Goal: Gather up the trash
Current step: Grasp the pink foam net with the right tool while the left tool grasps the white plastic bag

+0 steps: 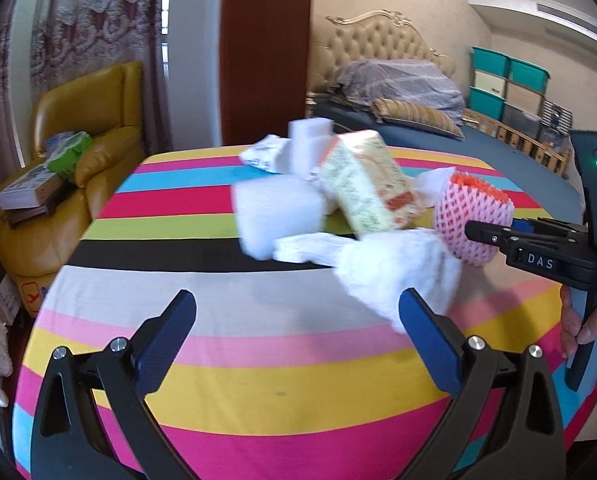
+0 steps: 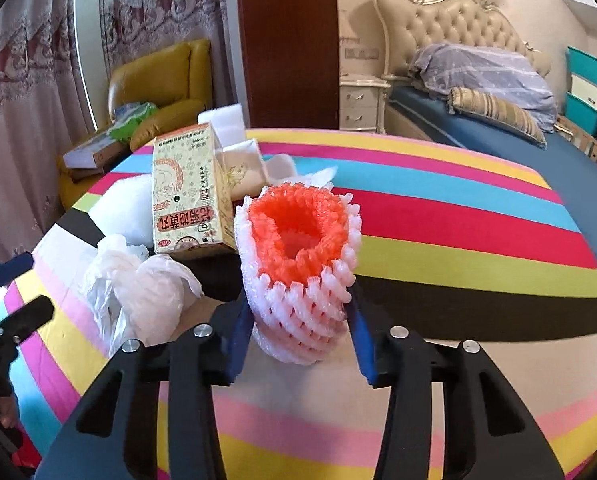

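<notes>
The right gripper (image 2: 298, 320) pinched a pink foam fruit net (image 2: 298, 280) with an orange inner layer, its 2 blue pads pressed against the net's left and right sides. The net stood upright on the striped tablecloth (image 2: 458, 216), its open mouth facing up. No earlier view was given, so only the closed grip on the net could be told.

The left gripper (image 1: 296, 320) hovered over the near part of the cloth with its fingers (image 1: 166, 340) spread wide and nothing between them. Its right finger sat just in front of a crumpled white plastic bag (image 1: 398, 272), which lay near the middle of the table; whether the finger touched the bag could not be told.

Left of the net and just behind the bag stood a yellow carton (image 2: 186, 200) with red print, tilted in the left wrist view. A white foam block (image 1: 278, 216) lay left of the carton, and 1 more white foam piece (image 1: 310, 144) and a white packet (image 1: 264, 154) sat farther back. All this trash was gathered on the far middle of the cloth.

In the left wrist view a hand (image 1: 590, 320) held the right gripper's handle at the right edge. Beyond the table stood a yellow armchair (image 1: 98, 128) on the left and a bed (image 1: 398, 92) on the right.
</notes>
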{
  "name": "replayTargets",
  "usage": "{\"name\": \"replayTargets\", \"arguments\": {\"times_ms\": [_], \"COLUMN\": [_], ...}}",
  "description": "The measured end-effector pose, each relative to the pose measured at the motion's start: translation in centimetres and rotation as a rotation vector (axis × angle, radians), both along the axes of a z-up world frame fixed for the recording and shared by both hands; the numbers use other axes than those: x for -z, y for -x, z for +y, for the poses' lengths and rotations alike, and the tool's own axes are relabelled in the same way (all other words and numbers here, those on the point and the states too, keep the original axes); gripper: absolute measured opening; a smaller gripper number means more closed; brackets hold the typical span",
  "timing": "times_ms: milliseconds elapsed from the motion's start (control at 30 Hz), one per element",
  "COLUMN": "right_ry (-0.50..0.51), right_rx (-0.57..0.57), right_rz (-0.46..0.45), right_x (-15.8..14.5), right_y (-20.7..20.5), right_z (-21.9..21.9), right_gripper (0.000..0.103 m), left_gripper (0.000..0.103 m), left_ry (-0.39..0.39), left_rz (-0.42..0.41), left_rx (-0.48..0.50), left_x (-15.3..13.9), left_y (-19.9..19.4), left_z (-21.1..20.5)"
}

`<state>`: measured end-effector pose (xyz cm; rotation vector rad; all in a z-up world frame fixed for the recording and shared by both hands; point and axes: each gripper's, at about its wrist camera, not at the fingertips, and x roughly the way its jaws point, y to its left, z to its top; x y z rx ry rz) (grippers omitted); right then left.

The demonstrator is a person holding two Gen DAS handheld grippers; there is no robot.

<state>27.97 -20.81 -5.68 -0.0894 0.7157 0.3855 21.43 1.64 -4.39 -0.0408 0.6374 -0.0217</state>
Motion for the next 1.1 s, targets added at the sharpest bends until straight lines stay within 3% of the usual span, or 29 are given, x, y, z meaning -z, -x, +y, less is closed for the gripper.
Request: {"name": "replayTargets", "arguments": {"times_ms": [200, 500, 533, 600, 700, 867, 1100], "right_ry": [-0.031, -0.054, -0.049, -0.049, -0.047, -0.032, -0.035], "right_rx": [0.043, 0.080, 0.083, 0.088, 0.089, 0.100, 0.125], "right_rz": [-0.014, -0.064, -0.070, -0.081, -0.086, -0.089, -0.096], "right_x": [-0.2, -0.8, -0.8, -0.9, -0.9, -0.8, -0.8], "right_y": [1.6, 3.8, 3.9, 4.1, 4.0, 4.0, 4.0], "right_z": [-2.8, -5.5, -5.7, -5.8, -5.7, -5.4, -5.5], "right_gripper": [0.041, 0.041, 0.041, 0.041, 0.041, 0.041, 0.041], "left_gripper": [0.098, 0.096, 0.094, 0.077, 0.063, 0.053, 0.048], "left_ry": [0.020, -0.021, -0.035, -0.043, -0.037, -0.020, -0.005], "left_rz": [0.040, 0.093, 0.095, 0.110, 0.103, 0.087, 0.047], "left_rx": [0.070, 0.049, 0.043, 0.043, 0.040, 0.027, 0.023], "left_x": [0.3, 1.2, 1.3, 1.5, 1.5, 1.4, 1.1], "left_y": [-1.8, -6.0, -6.3, -6.7, -6.8, -6.3, -5.4], "left_z": [-3.4, -6.7, -7.0, -7.3, -7.1, -6.5, -6.3]}}
